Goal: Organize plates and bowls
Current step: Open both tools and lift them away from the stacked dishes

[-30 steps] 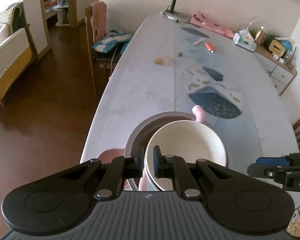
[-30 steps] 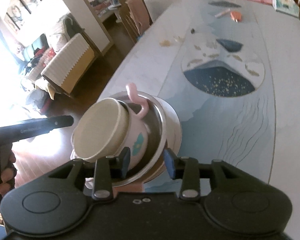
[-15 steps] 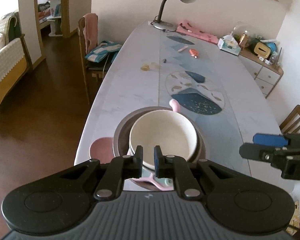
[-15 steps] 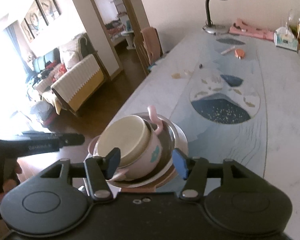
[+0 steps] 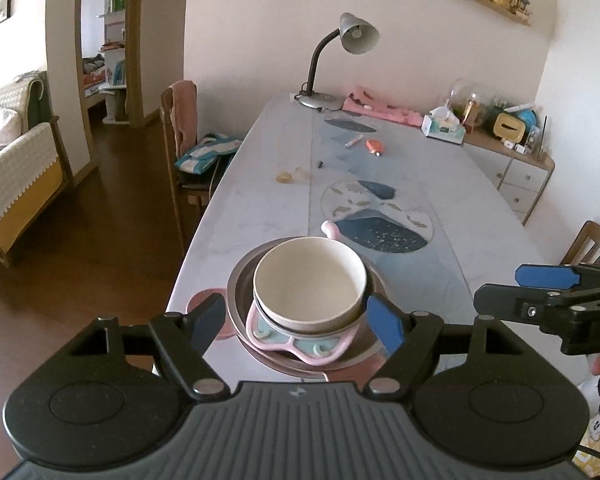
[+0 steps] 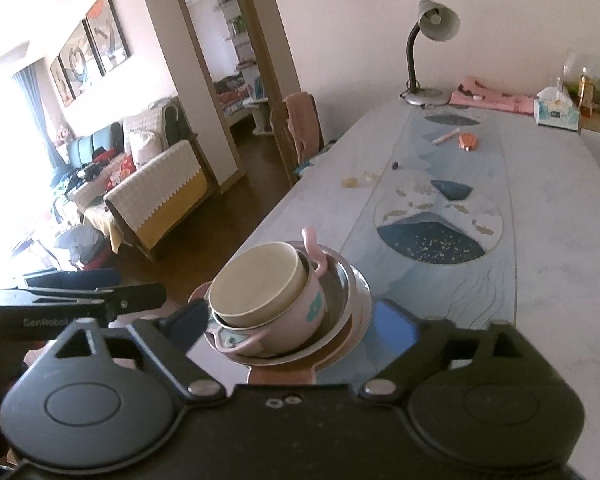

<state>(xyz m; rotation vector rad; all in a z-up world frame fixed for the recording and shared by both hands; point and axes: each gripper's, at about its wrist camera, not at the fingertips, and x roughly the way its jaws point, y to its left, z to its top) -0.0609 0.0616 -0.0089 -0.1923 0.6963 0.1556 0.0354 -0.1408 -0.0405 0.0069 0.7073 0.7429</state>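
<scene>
A cream bowl (image 5: 310,280) sits nested in a pink bowl with ear handles (image 5: 300,344), inside a steel bowl (image 5: 240,296), on a pink plate (image 5: 204,298) at the table's near end. My left gripper (image 5: 296,320) is open and empty, its jaws on either side of the stack, pulled back from it. In the right wrist view the same stack shows: cream bowl (image 6: 256,284), pink bowl (image 6: 296,316), steel bowl (image 6: 348,292). My right gripper (image 6: 292,324) is open and empty, just short of the stack. The right gripper also shows in the left wrist view (image 5: 540,296).
The long table (image 5: 260,208) has a blue patterned runner (image 5: 380,220), a desk lamp (image 5: 340,64), a tissue box (image 5: 444,128), pink cloth and small items at the far end. A wooden chair (image 5: 180,136) stands at the left side, a sideboard (image 5: 512,168) at the right.
My left gripper let go of the cream bowl, opened wide and drew back. My right gripper opened wider and drew back too. The cream bowl now rests in the stack.
</scene>
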